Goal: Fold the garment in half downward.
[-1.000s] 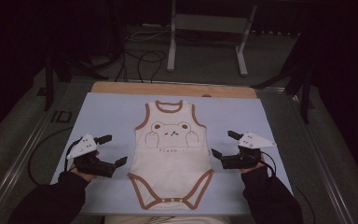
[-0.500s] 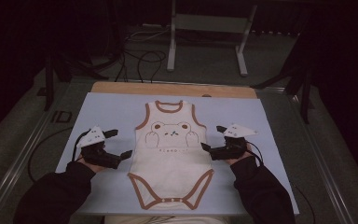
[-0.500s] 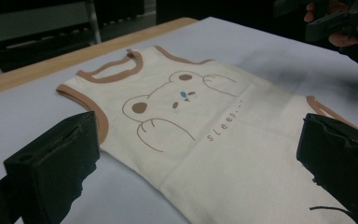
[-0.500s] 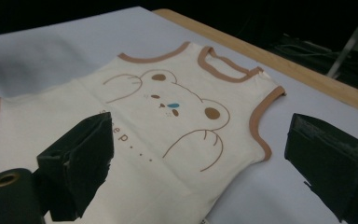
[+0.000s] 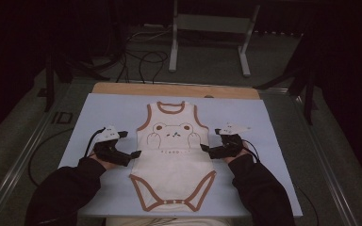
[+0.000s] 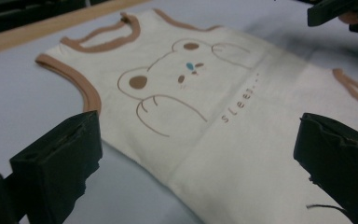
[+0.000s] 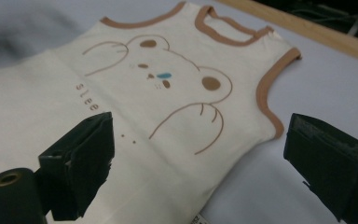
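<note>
Both grippers, left point(image 5: 133, 154) and right point(image 5: 205, 149), are being brought inward, jaws open, to the bodysuit's point(image 5: 173, 155) 9 and 3 o'clock edges for grasping.

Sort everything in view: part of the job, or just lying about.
Part of the job:
baby bodysuit
left gripper, jaws open
right gripper, jaws open
blue mat

Just lying about:
metal stand
floor cables

1. The bodysuit point(image 5: 173, 150) is soft, matt cream cloth with brown ribbed trim.
2. The surface point(image 5: 99, 113) has a smooth, matt pale-blue covering; bare wood shows along its 12 o'clock edge.
3. Each claw's black jaws look matt, rough, rubbery.
</note>
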{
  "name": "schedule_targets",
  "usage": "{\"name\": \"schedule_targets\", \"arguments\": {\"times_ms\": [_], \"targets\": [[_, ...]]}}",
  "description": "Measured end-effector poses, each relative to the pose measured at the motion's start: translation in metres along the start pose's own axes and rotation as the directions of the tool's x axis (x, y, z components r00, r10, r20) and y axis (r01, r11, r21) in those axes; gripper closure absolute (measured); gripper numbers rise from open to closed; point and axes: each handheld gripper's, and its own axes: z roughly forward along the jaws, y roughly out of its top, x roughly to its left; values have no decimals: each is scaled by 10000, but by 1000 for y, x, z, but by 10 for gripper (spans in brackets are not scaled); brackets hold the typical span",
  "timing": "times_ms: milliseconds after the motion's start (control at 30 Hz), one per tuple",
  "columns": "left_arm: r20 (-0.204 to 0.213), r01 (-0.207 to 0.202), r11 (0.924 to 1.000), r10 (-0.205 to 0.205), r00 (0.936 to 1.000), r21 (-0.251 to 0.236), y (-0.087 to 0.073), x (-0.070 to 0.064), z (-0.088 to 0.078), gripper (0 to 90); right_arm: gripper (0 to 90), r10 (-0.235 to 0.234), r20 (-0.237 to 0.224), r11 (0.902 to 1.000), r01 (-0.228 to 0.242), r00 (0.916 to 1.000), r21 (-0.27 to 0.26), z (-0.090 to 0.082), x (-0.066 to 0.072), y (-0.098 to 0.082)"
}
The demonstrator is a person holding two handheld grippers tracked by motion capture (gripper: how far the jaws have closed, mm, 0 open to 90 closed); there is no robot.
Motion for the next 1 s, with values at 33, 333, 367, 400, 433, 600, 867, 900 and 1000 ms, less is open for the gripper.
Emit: {"name": "schedule_targets", "arguments": {"times_ms": [33,333,367,400,433,600,867,900,1000], "targets": [[22,5,10000,-5,10000,75,-1,1,2,25,106,0,0,10000,0,10000,0,0,0,0],[212,-313,9952,294,9993,926,-8,5,22,110,144,298,-43,9981,-295,9995,541,13,-8,-11],[212,-313,9952,294,9993,926,-8,5,22,129,144,298,-43,9981,-295,9995,541,13,-8,-11],[270,-395,9931,368,9990,1107,-9,6,26,129,147,326,-58,9976,-322,9995,617,15,-9,-12],[282,-407,9917,375,9989,1220,-9,6,28,150,164,368,-13,9964,-366,9993,771,17,-10,-13],[354,-557,9823,501,9981,1788,-10,8,35,199,223,473,-43,9909,-464,9989,1261,24,-12,-16],[443,-793,9710,711,9965,2257,-13,10,42,342,398,602,209,9876,-626,9980,1441,29,-16,-18],[421,-810,9700,732,9964,2292,-13,10,43,342,398,602,209,9876,-626,9980,1441,29,-16,-18],[494,-992,9657,900,9947,2398,-13,10,45,416,476,525,265,9861,-560,9983,1566,32,-16,-18]]}}
